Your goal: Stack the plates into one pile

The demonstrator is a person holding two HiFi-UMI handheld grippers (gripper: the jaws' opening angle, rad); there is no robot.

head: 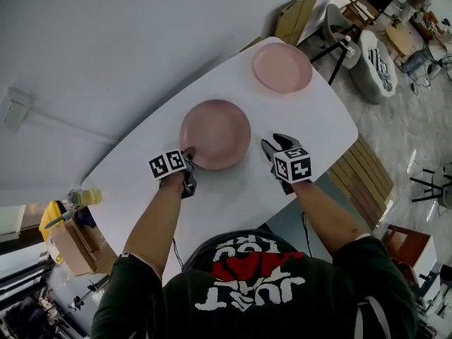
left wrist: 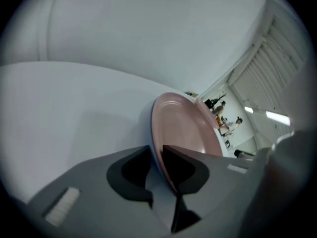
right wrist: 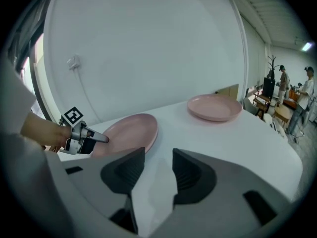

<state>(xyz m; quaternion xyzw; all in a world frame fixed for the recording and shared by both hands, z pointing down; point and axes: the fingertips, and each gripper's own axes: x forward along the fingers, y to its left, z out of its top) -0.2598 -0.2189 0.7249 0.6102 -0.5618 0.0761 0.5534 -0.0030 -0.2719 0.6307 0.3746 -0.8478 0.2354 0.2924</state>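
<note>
Two pink plates lie apart on the white table [head: 311, 126]. The near plate [head: 215, 133] lies flat at the middle, and the far plate [head: 282, 67] sits by the far end. My left gripper [head: 189, 152] is at the near plate's left rim. In the left gripper view that rim [left wrist: 185, 128] passes between the jaws of the left gripper [left wrist: 156, 150], which stand slightly apart and do not clamp it. My right gripper [head: 275, 141] hovers open and empty just right of the near plate. The right gripper view shows the right gripper [right wrist: 158, 155], both plates [right wrist: 131, 130] [right wrist: 214, 107] and the left gripper [right wrist: 101, 139].
A bottle [head: 85, 198] stands at the table's left end above a cardboard box [head: 74, 246]. Wooden slats [head: 367, 179] and chairs [head: 346, 30] surround the right side. People [right wrist: 282, 83] stand far back. The wall runs behind the table.
</note>
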